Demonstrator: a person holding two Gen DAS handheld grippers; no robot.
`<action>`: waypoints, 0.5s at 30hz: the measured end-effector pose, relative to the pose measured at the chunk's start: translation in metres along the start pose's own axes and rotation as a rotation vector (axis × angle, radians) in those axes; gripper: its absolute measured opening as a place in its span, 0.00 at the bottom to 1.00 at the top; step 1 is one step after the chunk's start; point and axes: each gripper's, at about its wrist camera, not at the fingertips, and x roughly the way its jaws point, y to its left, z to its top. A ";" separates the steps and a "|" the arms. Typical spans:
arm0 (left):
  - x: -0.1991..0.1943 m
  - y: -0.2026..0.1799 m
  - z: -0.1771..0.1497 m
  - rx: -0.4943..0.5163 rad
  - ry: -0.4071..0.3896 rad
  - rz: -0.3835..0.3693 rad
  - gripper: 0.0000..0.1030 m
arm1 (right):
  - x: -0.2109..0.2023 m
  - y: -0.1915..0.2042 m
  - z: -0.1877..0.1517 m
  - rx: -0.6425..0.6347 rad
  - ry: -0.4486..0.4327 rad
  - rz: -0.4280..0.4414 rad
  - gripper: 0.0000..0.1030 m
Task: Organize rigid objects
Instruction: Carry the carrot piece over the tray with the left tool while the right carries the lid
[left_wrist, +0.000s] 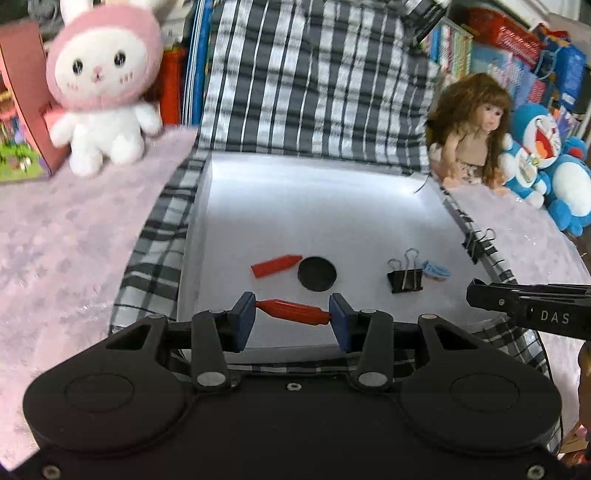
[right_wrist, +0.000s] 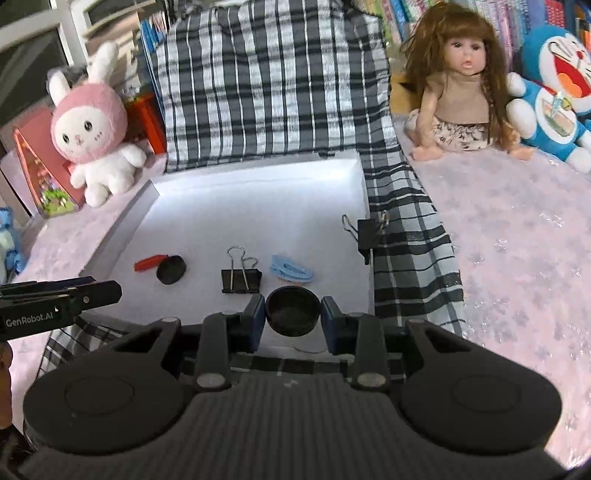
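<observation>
Holding a red crayon (left_wrist: 293, 312) sideways by its two ends, the left gripper (left_wrist: 291, 319) hangs over the white tray (left_wrist: 332, 206), with another crayon (left_wrist: 275, 265) lying just ahead, and the right gripper (right_wrist: 293, 314) squeezes a round black cap (right_wrist: 293, 311).

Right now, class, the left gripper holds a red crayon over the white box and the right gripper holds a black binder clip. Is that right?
Not quite. The right gripper holds a round black cap, not a binder clip; the right wrist view shows it. The binder clip lies in the white box. The left gripper does hold a red crayon.
</observation>
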 end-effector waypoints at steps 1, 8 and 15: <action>0.004 0.001 0.001 -0.003 0.008 0.009 0.40 | 0.003 0.001 0.002 -0.006 0.009 -0.003 0.37; 0.023 0.006 0.001 -0.028 0.029 0.029 0.40 | 0.021 0.003 0.006 -0.006 0.045 -0.009 0.37; 0.030 0.002 0.004 -0.009 0.011 0.059 0.40 | 0.029 0.006 0.009 -0.024 0.044 -0.029 0.37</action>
